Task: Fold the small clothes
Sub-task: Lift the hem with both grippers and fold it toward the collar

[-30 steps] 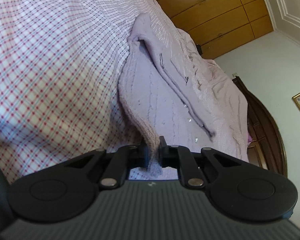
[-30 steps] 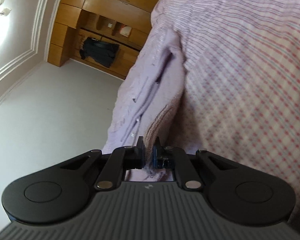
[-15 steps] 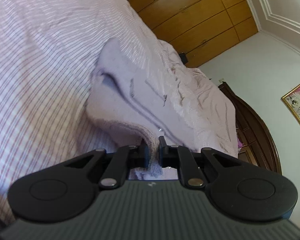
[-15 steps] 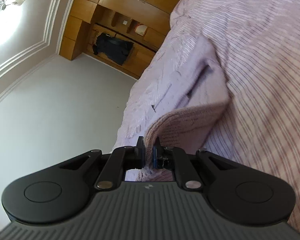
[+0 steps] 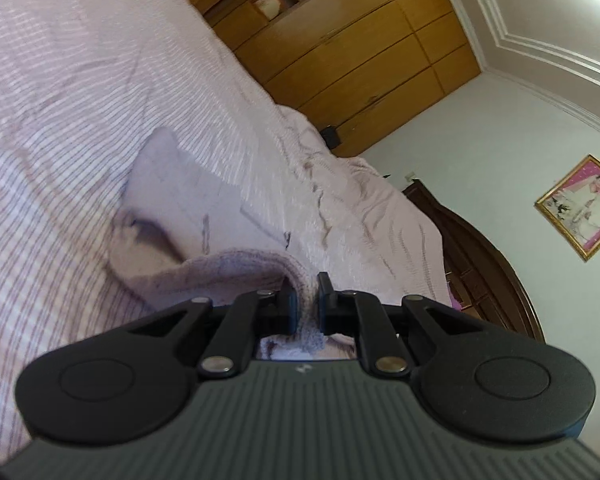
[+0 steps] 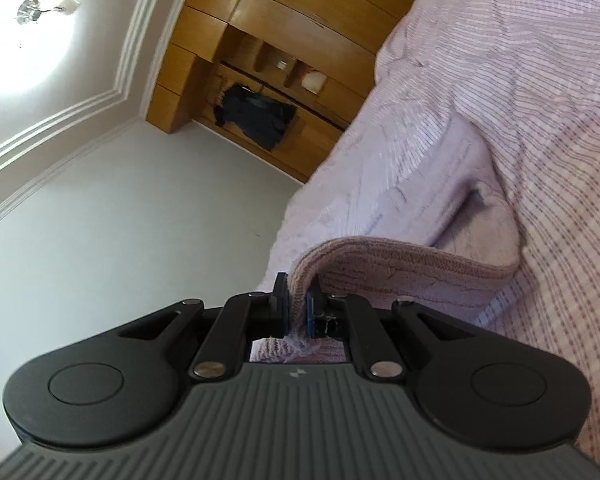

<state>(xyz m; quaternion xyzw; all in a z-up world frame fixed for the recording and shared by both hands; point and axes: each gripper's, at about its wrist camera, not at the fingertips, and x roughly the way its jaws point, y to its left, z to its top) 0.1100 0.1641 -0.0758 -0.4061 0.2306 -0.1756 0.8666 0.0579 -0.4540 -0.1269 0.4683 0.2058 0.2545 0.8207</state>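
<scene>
Ahead of you a bed (image 5: 80, 92) under a pink-and-white checked cover fills the left wrist view from 9 to 12 o'clock. Beyond it, at 1 o'clock, stands a wooden wardrobe (image 5: 352, 52) with open shelves. A dark curved headboard (image 5: 496, 264) sits at 3 o'clock, with a gold-framed picture (image 5: 580, 206) on the pale wall. In the right wrist view, a ceiling lamp (image 6: 40, 8) glows at 10 o'clock, and dark clothing (image 6: 256, 118) hangs in the wardrobe.

Bedspread (image 5: 80, 92) blurred and cut off, framed picture (image 5: 580, 206) too small
</scene>
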